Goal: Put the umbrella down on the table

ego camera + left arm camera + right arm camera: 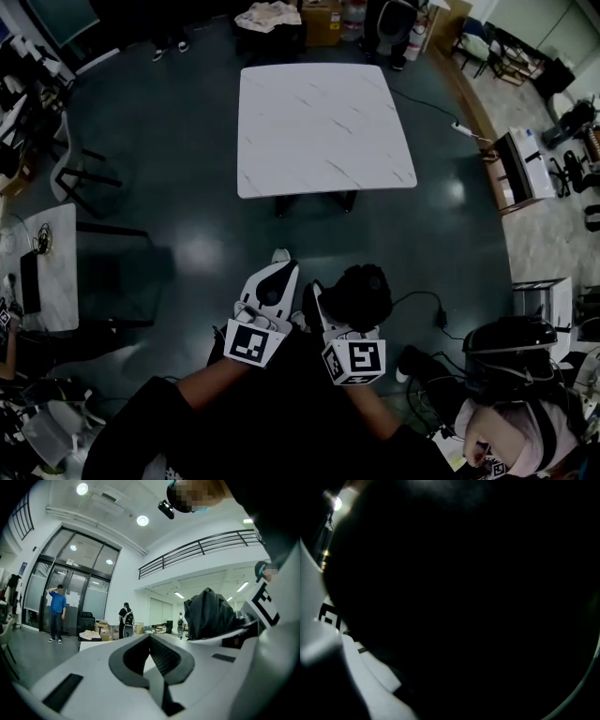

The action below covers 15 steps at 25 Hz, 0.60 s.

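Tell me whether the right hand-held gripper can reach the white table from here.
Probably not yet. The right hand-held gripper holds the umbrella close to the person's body, and open floor separates it from the table. Nothing blocks the path; stepping forward should do.

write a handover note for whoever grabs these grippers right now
Left gripper: jaws together, empty.
Right gripper: holds the folded black umbrella; dark fabric fills its own view.
White table: some way ahead across the floor, top bare.
Done: umbrella is in hand, off the floor.
Left: walk up to the table, lay the umbrella on its top, then release.
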Tool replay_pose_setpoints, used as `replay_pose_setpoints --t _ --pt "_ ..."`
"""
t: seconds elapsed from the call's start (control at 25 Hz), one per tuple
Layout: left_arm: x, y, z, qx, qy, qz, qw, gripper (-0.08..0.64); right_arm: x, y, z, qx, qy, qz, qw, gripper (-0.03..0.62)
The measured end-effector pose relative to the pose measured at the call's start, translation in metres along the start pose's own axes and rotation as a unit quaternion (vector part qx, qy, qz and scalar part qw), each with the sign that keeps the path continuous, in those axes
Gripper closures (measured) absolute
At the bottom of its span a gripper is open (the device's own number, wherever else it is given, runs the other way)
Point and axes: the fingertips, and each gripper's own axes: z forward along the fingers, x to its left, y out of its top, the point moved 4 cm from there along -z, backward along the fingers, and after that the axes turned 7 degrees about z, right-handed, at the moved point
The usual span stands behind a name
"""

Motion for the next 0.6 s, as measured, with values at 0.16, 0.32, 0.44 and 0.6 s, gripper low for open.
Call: replay_pose_setpoints --t 0.16,0.32,0.44,0.6 --pt "0.006 -0.010 0.039 0.007 -0.024 -0.014 0.9996 0.553 -0.023 0.012 0.012 -0.006 -0.023 -0.014 1.000 0.255" --pt "0.016 -0.007 0.073 0.004 -0.039 -0.014 0.9991 0.553 -0.035 0.025 0.035 -0.017 -0.012 -0.019 1.000 0.255" --pt "0.025 0.007 0.102 -0.006 -0.050 -0.020 0.9985 0.552 -0.044 0.040 0.058 -0.008 -0.022 -0.021 1.000 0.255" --pt "0.052 0.013 0.152 0.008 -0.071 -0.013 0.9973 0.553 -0.060 0.066 0.099 -0.003 -0.050 -0.028 0.998 0.255"
